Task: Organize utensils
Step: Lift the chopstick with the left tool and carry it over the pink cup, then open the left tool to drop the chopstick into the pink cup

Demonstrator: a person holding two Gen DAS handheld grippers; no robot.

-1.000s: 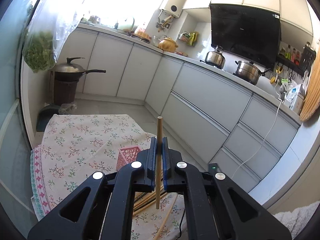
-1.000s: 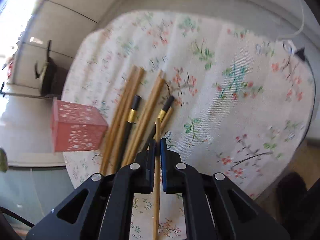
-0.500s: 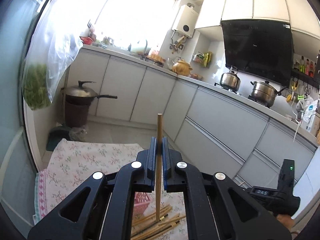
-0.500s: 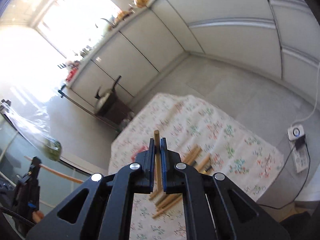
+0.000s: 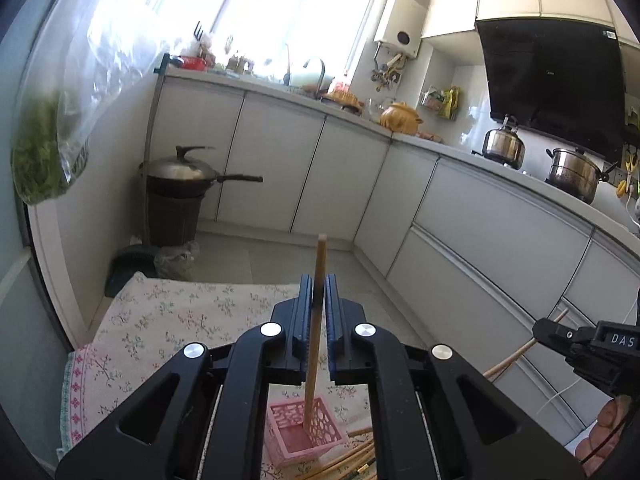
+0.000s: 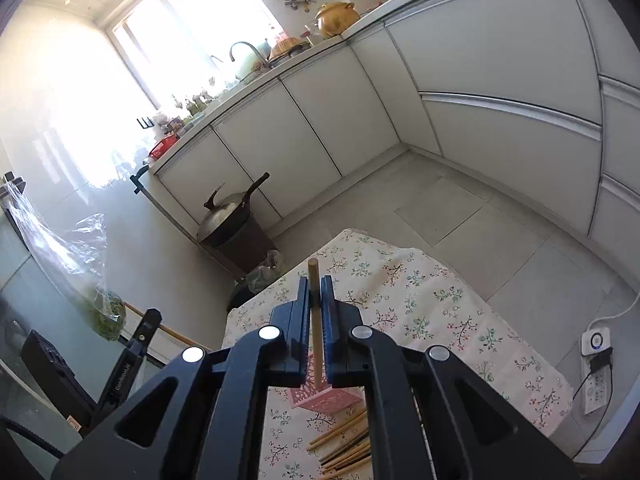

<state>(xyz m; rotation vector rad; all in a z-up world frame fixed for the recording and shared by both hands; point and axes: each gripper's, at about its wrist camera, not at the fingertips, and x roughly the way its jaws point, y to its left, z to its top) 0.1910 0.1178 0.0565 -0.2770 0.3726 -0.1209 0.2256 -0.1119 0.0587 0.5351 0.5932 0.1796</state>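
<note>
- Kitchen floor and pale cabinets lie behind a low surface [image 6: 420, 304] under a floral cloth, where the pink perforated plastic basket [image 5: 304, 432] stands as the landmark.
- Left claw [image 5: 318, 300]: jaws narrowed onto a plain wooden chopstick [image 5: 314, 344], gripped below its top end. Its long axis is near upright, and its lower tip appears to sit at or just inside the basket's open top.
- Right claw [image 6: 316, 300]: likewise clamped tight on a second wooden chopstick [image 6: 316, 320], near upright, with its lower end just above the basket [image 6: 324, 398].
- Judging by this, both sticks need only a straight descent; the left looks nearer to entry.
- Loose wooden chopsticks [image 6: 344, 446] lie flat on the cloth just beside the basket, on its near side, awaiting collection.
</note>
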